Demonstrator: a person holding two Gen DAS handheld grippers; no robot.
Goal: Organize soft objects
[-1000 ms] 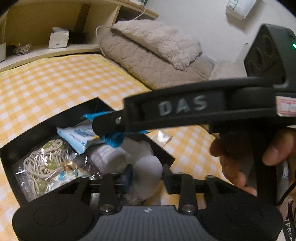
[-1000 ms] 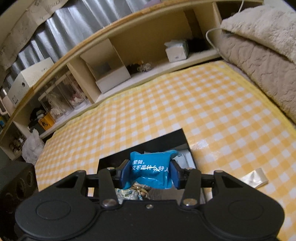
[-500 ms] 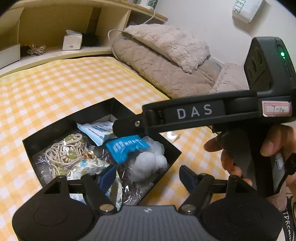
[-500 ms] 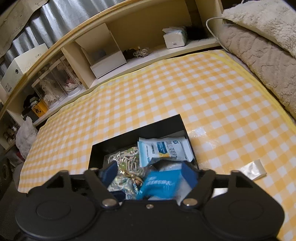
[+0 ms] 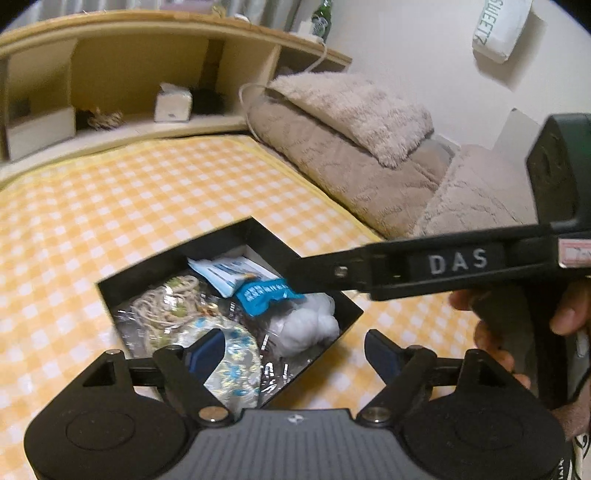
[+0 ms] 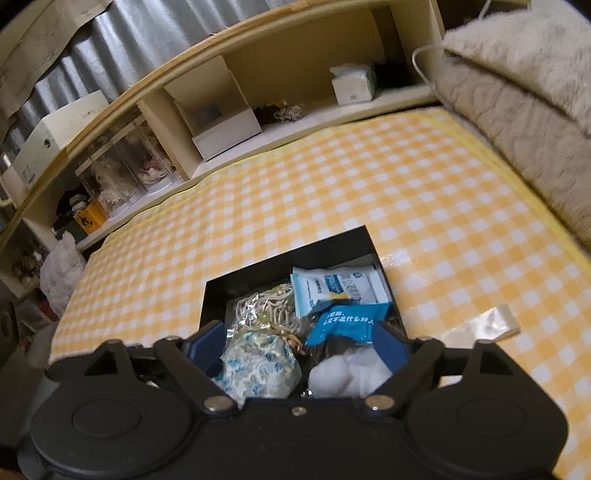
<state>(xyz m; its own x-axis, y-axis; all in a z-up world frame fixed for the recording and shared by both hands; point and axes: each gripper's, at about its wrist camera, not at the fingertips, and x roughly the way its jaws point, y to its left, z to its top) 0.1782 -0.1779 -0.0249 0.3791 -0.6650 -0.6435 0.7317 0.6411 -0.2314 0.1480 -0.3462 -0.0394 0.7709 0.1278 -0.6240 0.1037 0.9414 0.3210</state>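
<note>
While both grippers hang above it, the open black rectangular box [image 6: 284, 254] sits on the yellow-and-white checked cloth [image 6: 332, 184], just ahead of and below their fingertips. Inside lie a bright blue plastic packet [image 6: 347, 323], a pale blue-and-white sachet [image 6: 328, 286], a clear bag of cream cord [image 6: 264, 306], a floral fabric pouch [image 6: 258, 365] and a white cotton wad [image 6: 347, 371].

Right gripper [image 6: 297, 349]: jaws have just been opening and stand wide, nothing pressed between the pads; the blue packet lies loose in the box just beyond the right-hand fingertip, resting partly on the sachet and the cotton wad.

Left gripper [image 5: 295, 350]: jaws have just been opening, also wide and empty; floral pouch and cotton wad lie below the gap.

Writing: "DAS" in white letters on the right gripper's black body [image 5: 458, 264], seen from the left wrist camera. Blue packet carries white Chinese characters, too small to read. A white bag [image 5: 498, 29] on the far wall reads "SWEET…".
</note>
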